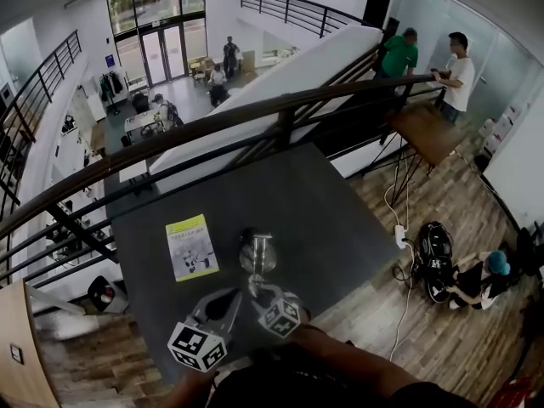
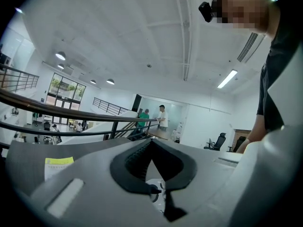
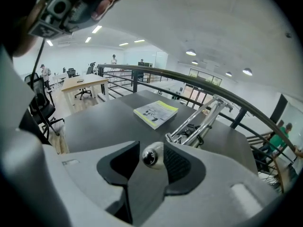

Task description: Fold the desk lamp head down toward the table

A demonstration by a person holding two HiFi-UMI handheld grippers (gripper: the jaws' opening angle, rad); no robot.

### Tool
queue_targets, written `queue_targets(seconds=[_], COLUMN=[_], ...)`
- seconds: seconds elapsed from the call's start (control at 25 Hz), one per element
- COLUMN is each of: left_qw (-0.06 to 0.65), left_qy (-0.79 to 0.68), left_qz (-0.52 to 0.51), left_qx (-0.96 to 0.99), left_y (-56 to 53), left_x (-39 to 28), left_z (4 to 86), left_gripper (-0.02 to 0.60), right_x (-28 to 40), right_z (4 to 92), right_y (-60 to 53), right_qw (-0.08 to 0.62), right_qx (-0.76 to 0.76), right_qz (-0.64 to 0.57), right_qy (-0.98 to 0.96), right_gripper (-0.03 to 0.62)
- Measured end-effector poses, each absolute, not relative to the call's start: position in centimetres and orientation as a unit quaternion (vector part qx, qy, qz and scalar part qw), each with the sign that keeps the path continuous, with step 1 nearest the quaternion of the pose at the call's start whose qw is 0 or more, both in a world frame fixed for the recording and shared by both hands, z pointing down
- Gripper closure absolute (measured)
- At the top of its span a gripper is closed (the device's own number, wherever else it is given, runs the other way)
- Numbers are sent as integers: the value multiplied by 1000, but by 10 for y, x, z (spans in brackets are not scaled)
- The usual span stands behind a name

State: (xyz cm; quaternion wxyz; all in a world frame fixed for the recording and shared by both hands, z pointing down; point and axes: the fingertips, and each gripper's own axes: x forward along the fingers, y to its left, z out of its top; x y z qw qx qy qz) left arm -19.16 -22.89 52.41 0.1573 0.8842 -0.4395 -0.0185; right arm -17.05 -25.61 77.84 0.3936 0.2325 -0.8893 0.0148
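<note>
right gripper: jaws well apart, not clamped. A rounded silver piece with a dark face sits between them. I read it as the lamp head, not certain. It rests against one pad with a clear gap to the other, so contact is one-sided and there's no real hold.

left gripper: tips together, low over the table. A pale round bit shows low in the hollow behind the tips. Can't tell whether it's trapped or only seen through.

From above, the desk lamp stands just ahead of both grippers. Just beyond the right jaws the chrome arm climbs up and away, with dark wiring bunched at its near end. Further out a booklet lies flat, and past it is the railing.

Risks, my read:
- Closing on a round, shiny part from one side — it could roll off the pad and pop out instead of seating.
- Pushing down on a half grip: the head slips and the arm may kick back up.
- If the left isn't really pinning anything, the push goes into the whole lamp — it tips or skates across the smooth top toward the booklet.
- The wiring could snag a jaw during the fold.

Centre the head between the pads before loading it.
</note>
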Motion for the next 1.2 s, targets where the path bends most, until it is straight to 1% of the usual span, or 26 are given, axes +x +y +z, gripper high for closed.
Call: queue_targets(seconds=[0.24,0.4,0.6,0.8,0.96,1.2], left_qw=[146,136,126,121,119,111], left_qy=[-433,-431,-430,-431,-437,-457], left_qz=[-30,-35,-40,-46,-49,-59], left_qx=[889,891,893,893,890,880], left_y=[-234,-237,-241,-245,-245,-243], left_x=[-188,-187,-185,-184,-184,-190], left_z=[508,499,491,484,482,476], left_gripper=[580,580,580,580,580,580], right_x=[-177,-179,-179,-179,-171,-165], right_z=[715,666,613,559,536,523], right_y=[-261,-270,-272,-269,-266,-263], right_qw=[325,272,223,149,120,105], right_qx=[253,266,261,259,260,244], right_qz=[33,38,77,63,56,65], right_qy=[-911,-924,-936,-952,-956,-962], right_gripper=[449,488,528,590,591,591])
